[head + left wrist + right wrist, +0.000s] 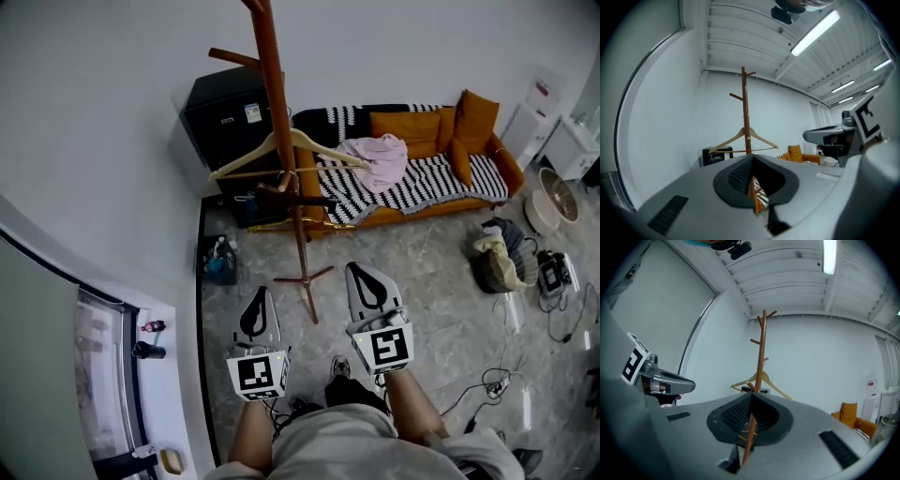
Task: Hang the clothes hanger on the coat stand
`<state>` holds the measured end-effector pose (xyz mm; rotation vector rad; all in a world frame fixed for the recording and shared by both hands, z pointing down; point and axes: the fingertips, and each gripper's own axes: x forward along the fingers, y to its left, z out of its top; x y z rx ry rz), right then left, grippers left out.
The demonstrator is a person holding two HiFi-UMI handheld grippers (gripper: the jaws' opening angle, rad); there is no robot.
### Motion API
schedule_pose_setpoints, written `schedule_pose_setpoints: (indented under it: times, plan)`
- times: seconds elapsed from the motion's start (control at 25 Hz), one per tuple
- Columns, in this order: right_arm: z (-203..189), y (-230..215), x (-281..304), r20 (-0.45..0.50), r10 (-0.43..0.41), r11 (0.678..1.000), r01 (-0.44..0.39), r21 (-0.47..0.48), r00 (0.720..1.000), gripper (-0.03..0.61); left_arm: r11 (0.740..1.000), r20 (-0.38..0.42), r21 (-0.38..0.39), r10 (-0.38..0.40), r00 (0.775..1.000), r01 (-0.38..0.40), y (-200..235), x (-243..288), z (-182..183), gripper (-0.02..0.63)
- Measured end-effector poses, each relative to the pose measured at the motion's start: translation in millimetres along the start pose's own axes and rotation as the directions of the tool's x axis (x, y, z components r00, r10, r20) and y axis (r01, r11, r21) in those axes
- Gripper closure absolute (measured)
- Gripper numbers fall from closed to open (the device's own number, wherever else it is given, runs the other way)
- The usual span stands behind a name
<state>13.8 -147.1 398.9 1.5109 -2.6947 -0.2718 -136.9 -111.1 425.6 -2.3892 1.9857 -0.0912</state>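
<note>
Storage was seen first at the left: a small blue basket (217, 262) was set on the floor against the wall, filled with bottle-like items too small to be told. Just beside it the coat stand (274, 94) was planted, its feet spread on the floor in front of a black cabinet (225, 117). The clothes hanger (314, 141) was hung on the stand, against the pole. Nearer the person, the left gripper (261, 302) and the right gripper (366, 281) were held apart from the stand with jaws pressed fully together and nothing between them. Open floor was left between the stand's feet and the sofa (487, 173). Further right a slumped bag (497, 262) and a round basin (551, 199) were placed, their contents not discernible, and cables (487, 380) were strewn along that edge.
</note>
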Motion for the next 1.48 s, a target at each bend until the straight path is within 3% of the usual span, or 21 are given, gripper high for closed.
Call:
schedule_pose_setpoints:
  times: [0.4,1.48]
  plan:
    - [34.3,48.9,-43.5,0.024,-0.060,0.998,0.060,-0.013,0.998,0.574,0.998,0.051,0.021,-0.053,0.997,0.052,8.4,-52.6,17.8,0.604]
    - [61.7,61.3,-56.8,0.067,-0.078,0.996,0.081,-0.041,0.995,0.574,0.997,0.100,0.008,-0.077,0.992,0.077,11.5,-66.2,34.7,0.604]
